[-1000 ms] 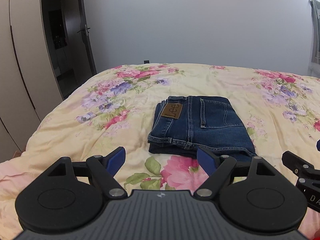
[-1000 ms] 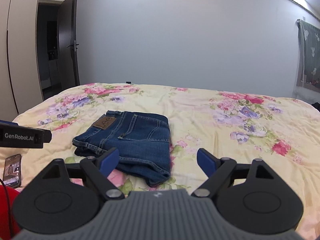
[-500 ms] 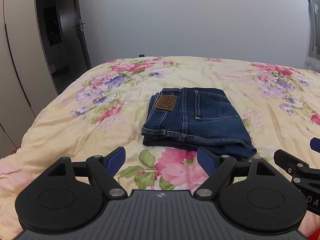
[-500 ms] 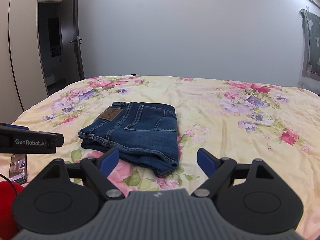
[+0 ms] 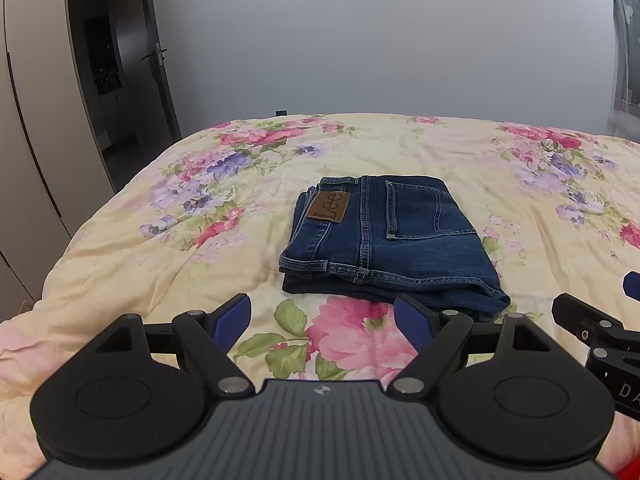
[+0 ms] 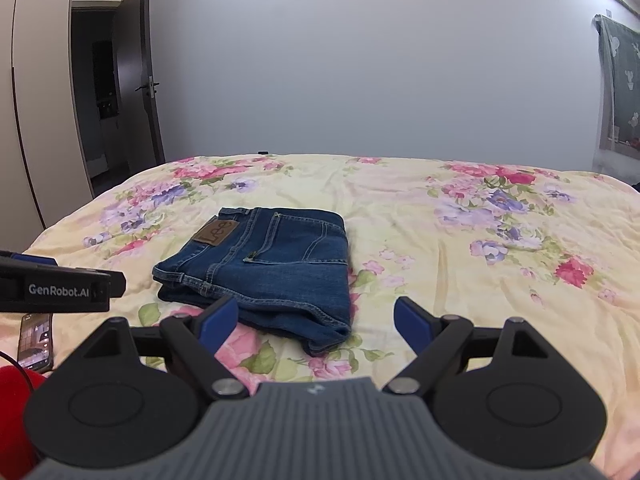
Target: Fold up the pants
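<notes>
Bedspread [image 5: 160, 264]: jeans [image 5: 392, 240] beyond fingers [image 5: 234, 316].

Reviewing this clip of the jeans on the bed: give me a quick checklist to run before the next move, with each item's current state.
1. Jeans folded into a compact stack on the floral bedspread: ok.
2. Left gripper open, nothing between its fingers: ok.
3. Right gripper open and empty: ok.
4. Both grippers clear of the denim, held short of its near edge: ok.
5. Near fold edge tidy: not ok, the near right corner bulges and the layers sit uneven.
6. Phone lying near the bed edge, apart from the jeans: ok.
</notes>
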### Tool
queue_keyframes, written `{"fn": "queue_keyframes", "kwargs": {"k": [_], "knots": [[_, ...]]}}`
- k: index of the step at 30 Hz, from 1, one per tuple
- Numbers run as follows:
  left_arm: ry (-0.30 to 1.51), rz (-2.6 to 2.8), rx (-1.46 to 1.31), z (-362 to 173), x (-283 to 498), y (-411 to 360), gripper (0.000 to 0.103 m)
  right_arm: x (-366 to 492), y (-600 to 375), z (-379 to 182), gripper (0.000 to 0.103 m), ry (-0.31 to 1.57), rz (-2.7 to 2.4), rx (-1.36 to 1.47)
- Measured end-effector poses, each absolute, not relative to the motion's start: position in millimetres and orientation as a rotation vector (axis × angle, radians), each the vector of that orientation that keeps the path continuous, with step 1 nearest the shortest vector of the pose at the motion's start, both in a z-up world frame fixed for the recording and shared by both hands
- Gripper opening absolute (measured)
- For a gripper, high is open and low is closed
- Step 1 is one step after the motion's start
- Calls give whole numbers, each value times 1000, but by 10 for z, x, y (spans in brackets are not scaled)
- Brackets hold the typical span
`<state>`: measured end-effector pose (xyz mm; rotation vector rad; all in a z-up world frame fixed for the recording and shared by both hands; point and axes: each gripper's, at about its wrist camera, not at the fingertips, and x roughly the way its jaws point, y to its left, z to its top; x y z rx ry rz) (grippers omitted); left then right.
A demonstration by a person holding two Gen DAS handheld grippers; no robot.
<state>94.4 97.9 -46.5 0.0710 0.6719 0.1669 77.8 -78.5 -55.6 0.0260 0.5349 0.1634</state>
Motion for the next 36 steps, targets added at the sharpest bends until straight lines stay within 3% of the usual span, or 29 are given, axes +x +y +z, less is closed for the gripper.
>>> {"fn": "queue_keyframes", "kwargs": {"k": [36], "knots": [[667,136,61,-424,906,942,95,661,-823,-475,82,507,164,40]]}}
